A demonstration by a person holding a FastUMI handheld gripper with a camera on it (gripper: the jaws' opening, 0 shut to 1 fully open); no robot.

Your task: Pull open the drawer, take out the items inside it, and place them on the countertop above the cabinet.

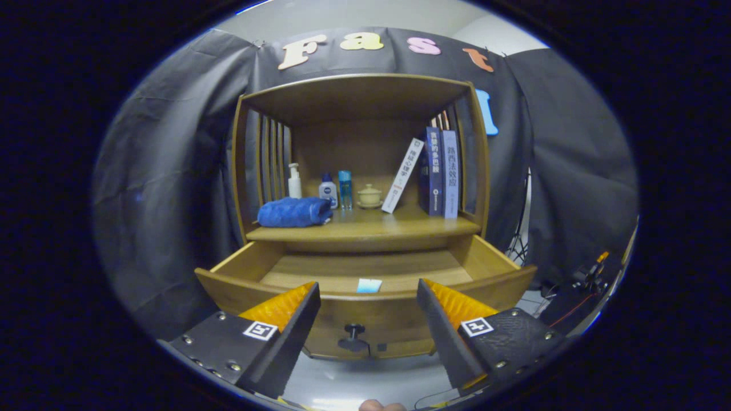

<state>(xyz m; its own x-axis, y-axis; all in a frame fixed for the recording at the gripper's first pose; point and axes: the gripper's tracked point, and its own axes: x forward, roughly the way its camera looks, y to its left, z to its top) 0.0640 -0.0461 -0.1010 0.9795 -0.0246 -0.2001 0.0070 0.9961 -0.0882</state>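
Black cloth hangs behind a wooden cabinet (365,171) that has slatted sides and a flat countertop (371,227). On that countertop sit a rolled blue towel (294,212), a white pump bottle (294,181), a small bottle with a blue cap (328,190), a thin blue bottle (345,189), a little lidded pot (369,196) and some books (434,171) — one of them leans over, the others stand up straight.

Under the countertop the drawer (240,291) is pulled out toward the gripper (368,297). It is wood, with low walls and a dark knob (354,337) on its front. Inside, a small pale blue item (369,285) lies flat on the drawer floor, close to the front wall. Most of the drawer floor around it is bare.

The gripper fingers are spread wide and hold nothing. They hang just in front of the drawer's front edge — the knob and the blue item show in the gap between them. The middle front of the countertop is bare wood, between the towel and the books.
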